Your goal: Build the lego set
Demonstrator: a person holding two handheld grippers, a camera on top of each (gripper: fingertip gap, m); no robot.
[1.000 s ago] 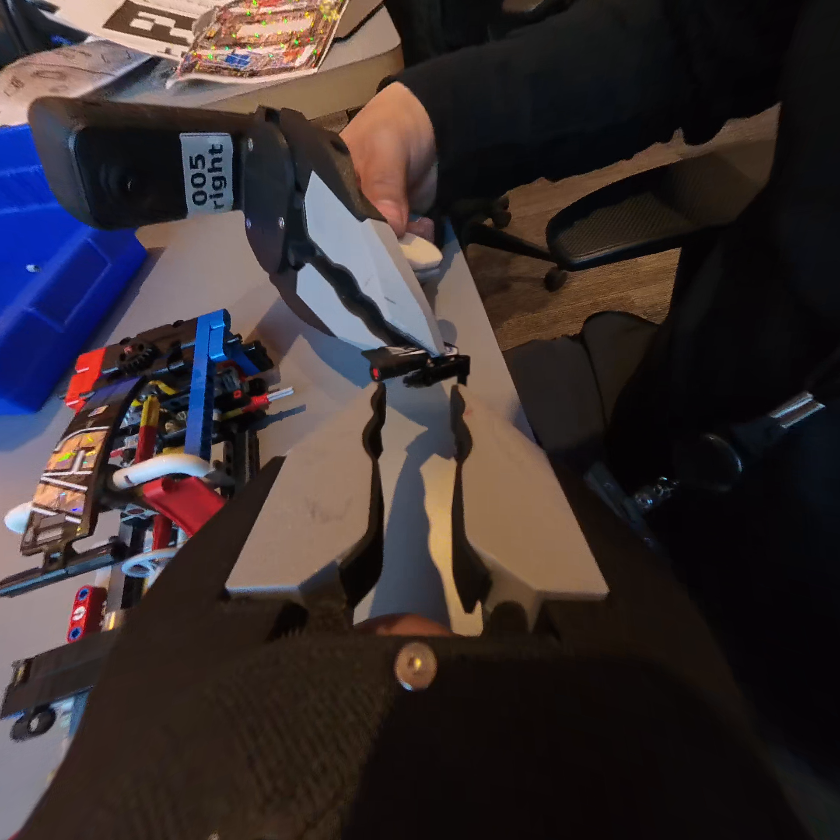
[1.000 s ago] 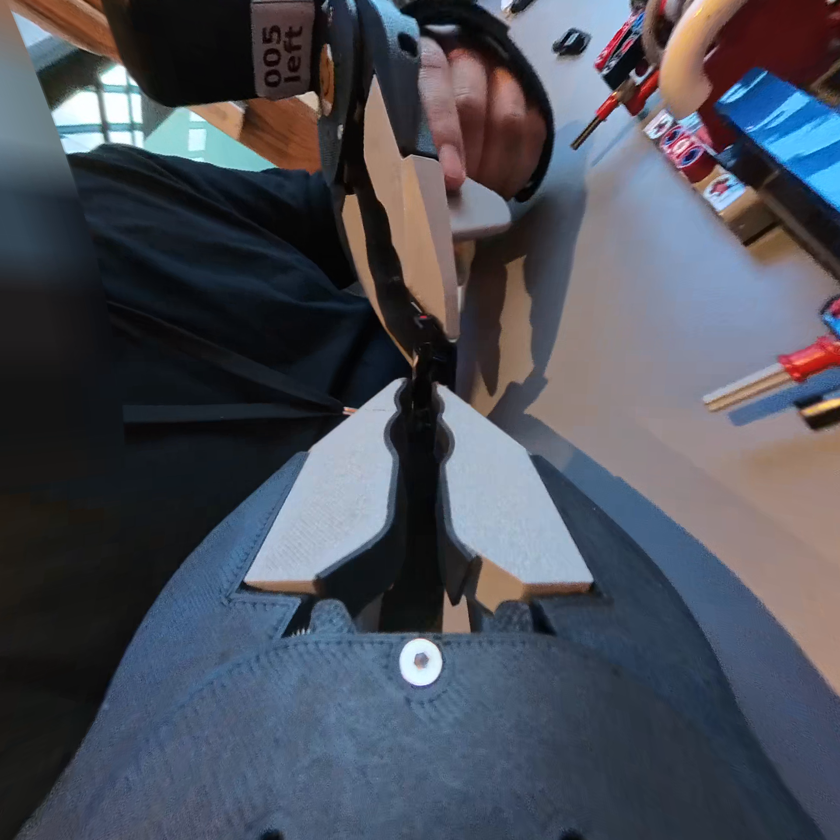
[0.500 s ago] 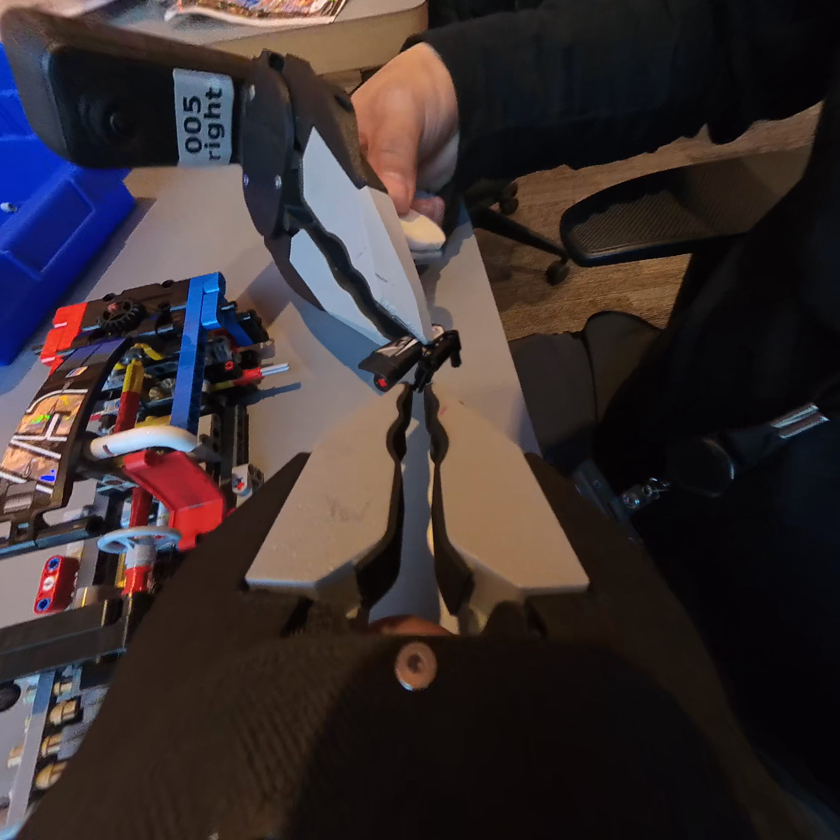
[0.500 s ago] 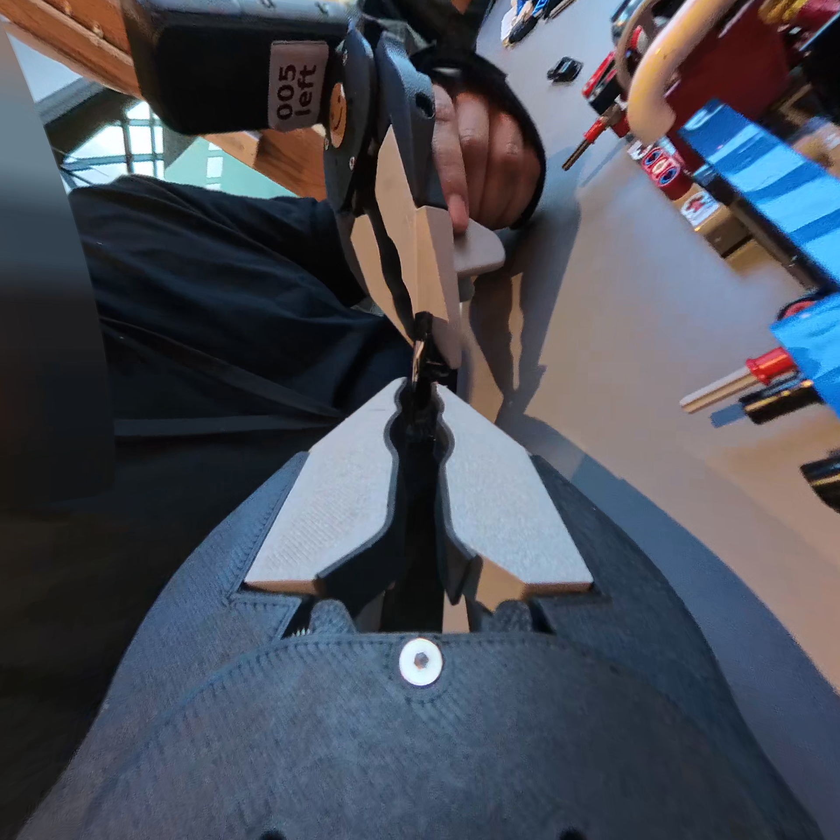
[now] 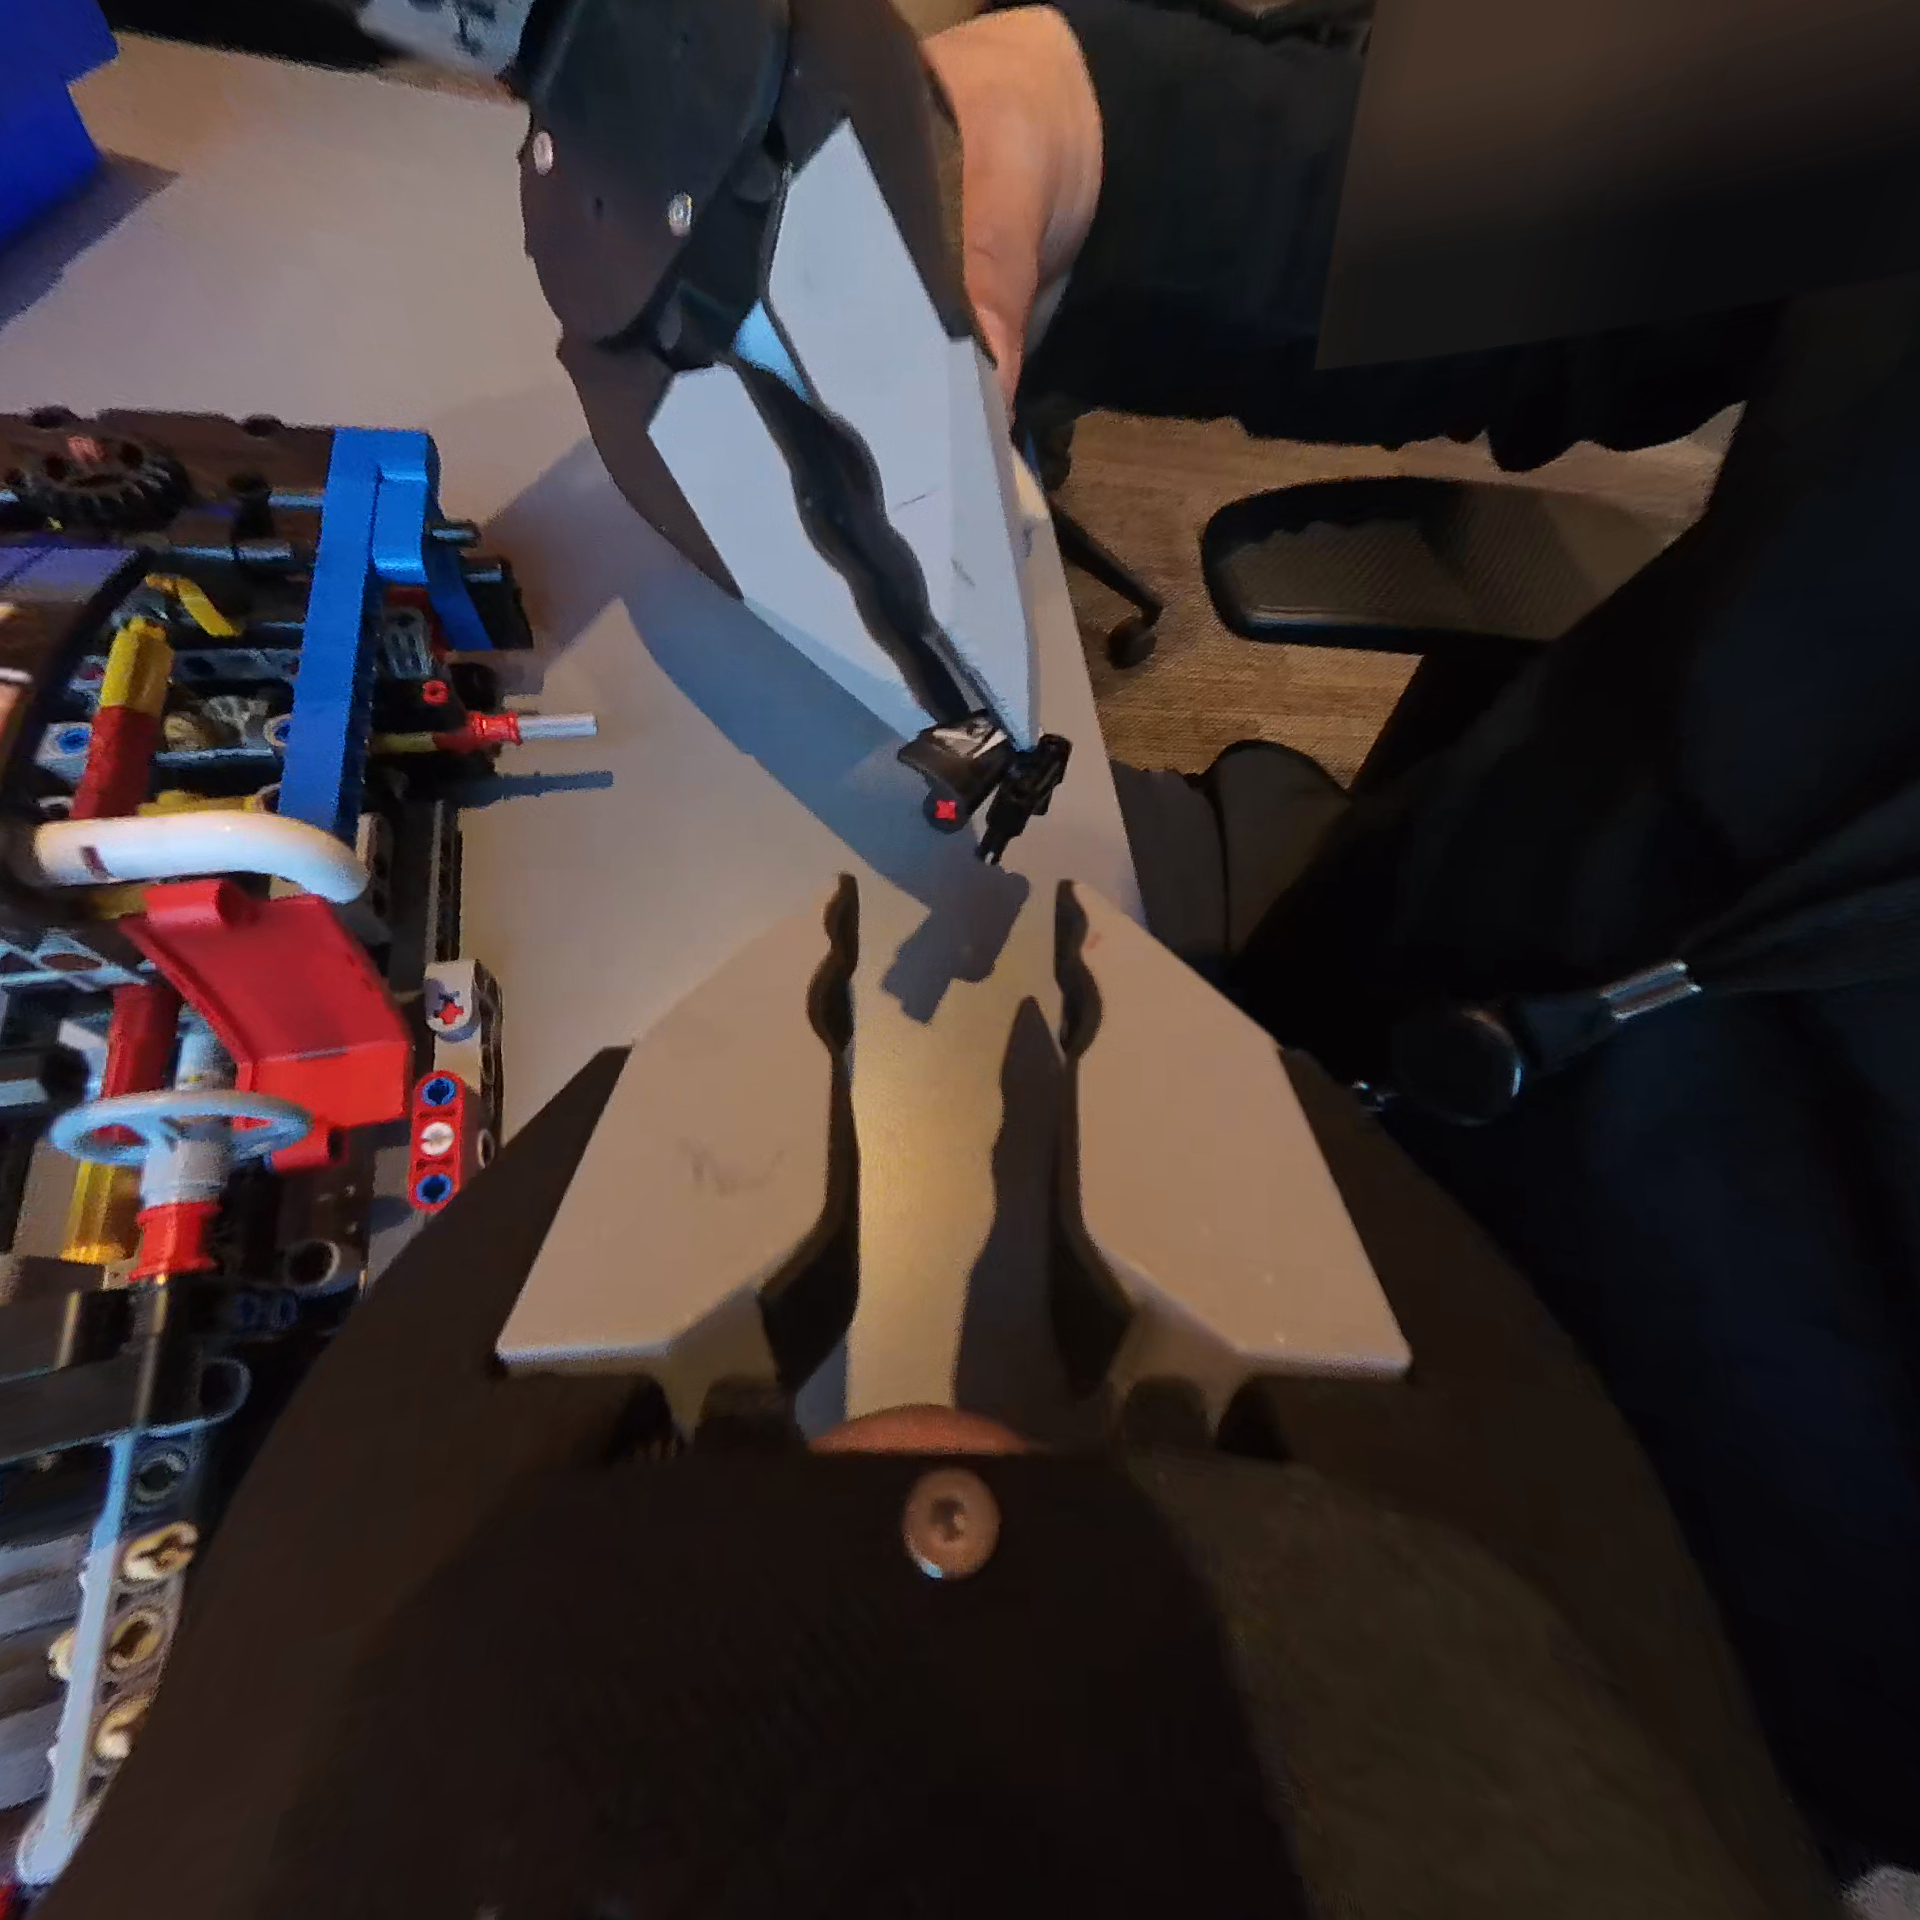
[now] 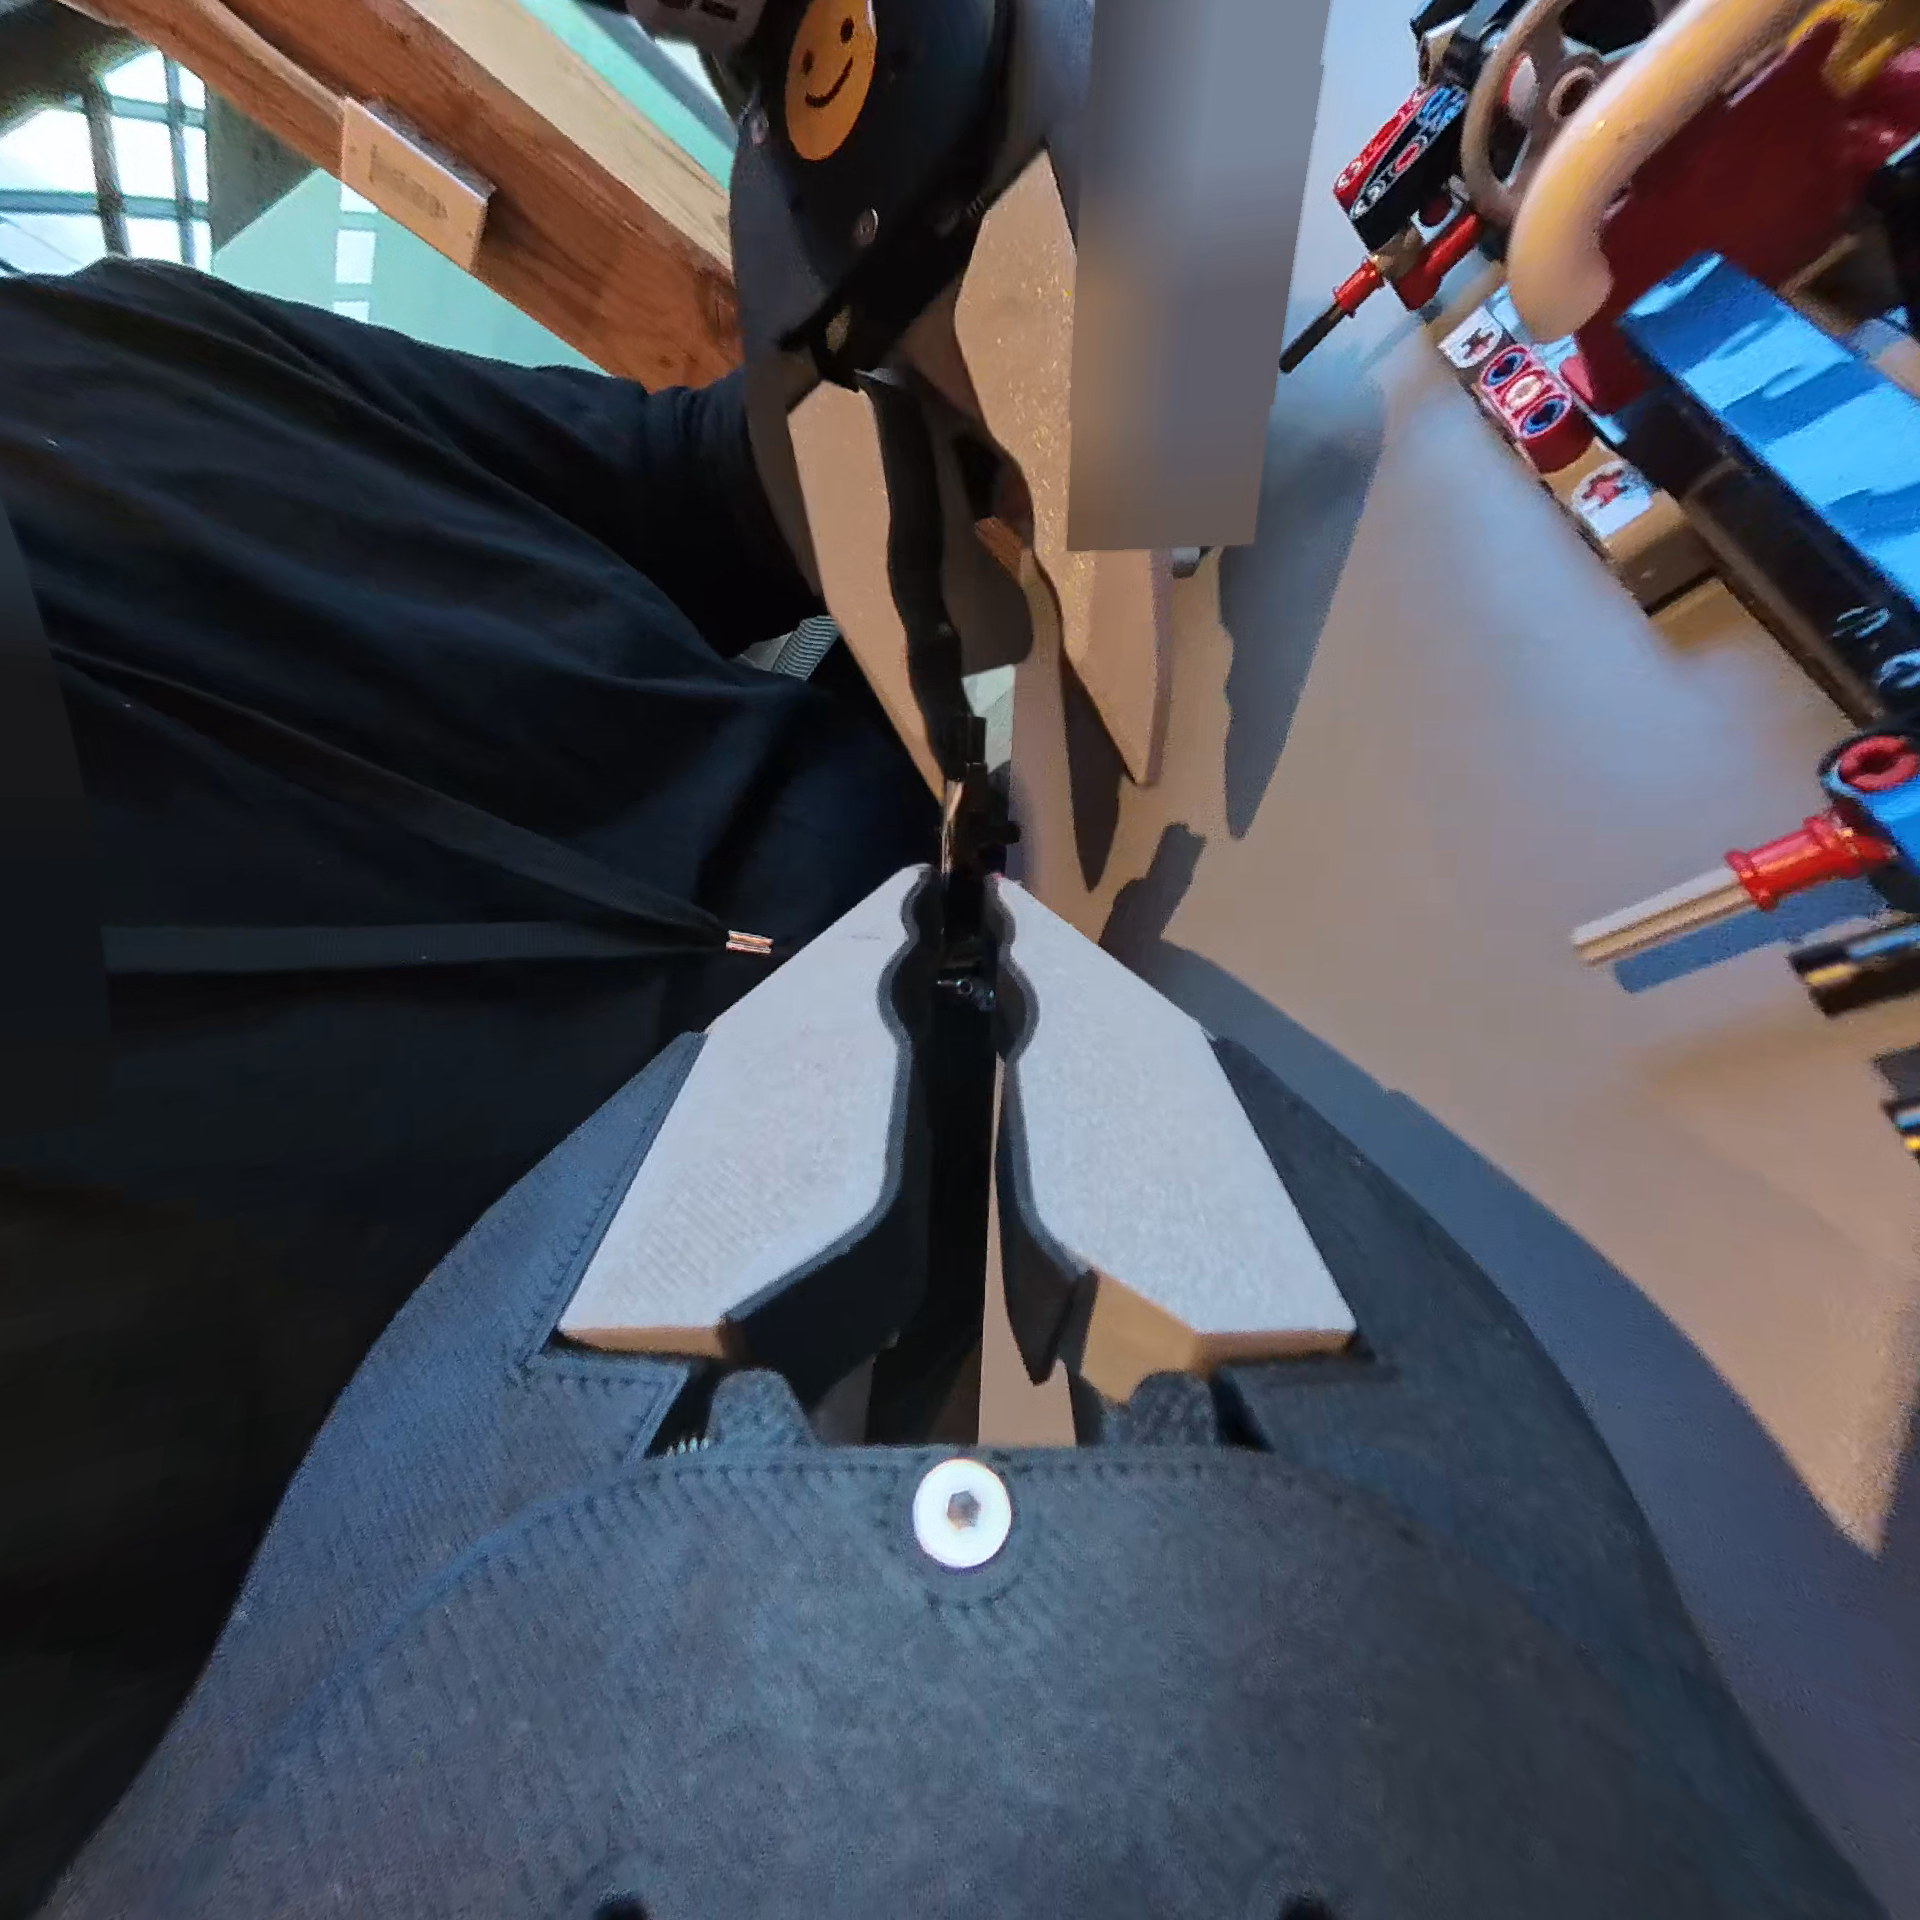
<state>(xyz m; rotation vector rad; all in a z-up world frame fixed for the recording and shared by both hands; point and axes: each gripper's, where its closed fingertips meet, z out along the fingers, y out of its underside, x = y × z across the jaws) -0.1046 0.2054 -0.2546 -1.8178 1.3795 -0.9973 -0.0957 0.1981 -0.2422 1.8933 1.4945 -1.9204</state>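
Observation:
My right gripper [image 6: 961, 883] is shut on a small black lego piece [image 6: 974, 821]. In the left wrist view it [image 5: 997, 727] reaches down from above and holds this piece [image 5: 971, 774], with its red cross hole and black pin, just above the table's near edge. My left gripper [image 5: 951, 904] is open and empty, its tips just short of the piece. It also shows in the right wrist view [image 6: 1044, 764], facing the right gripper. The partly built lego car [image 5: 260, 831] in blue, red, black and white stands on the grey table [image 5: 312, 291] to the left; it also shows in the right wrist view [image 6: 1714, 312].
A blue bin [image 5: 42, 104] sits at the table's far left. The table edge runs just right of the held piece, with an office chair [image 5: 1403, 561] and the person's dark clothing beyond. A red and grey axle [image 5: 520, 727] sticks out of the car toward the grippers. My left and right fingertips are right by each other.
My left gripper was nearly shut at the piece's pin half a second ago; now it has opened and drawn back slightly. The right gripper still holds the piece, now more upright.

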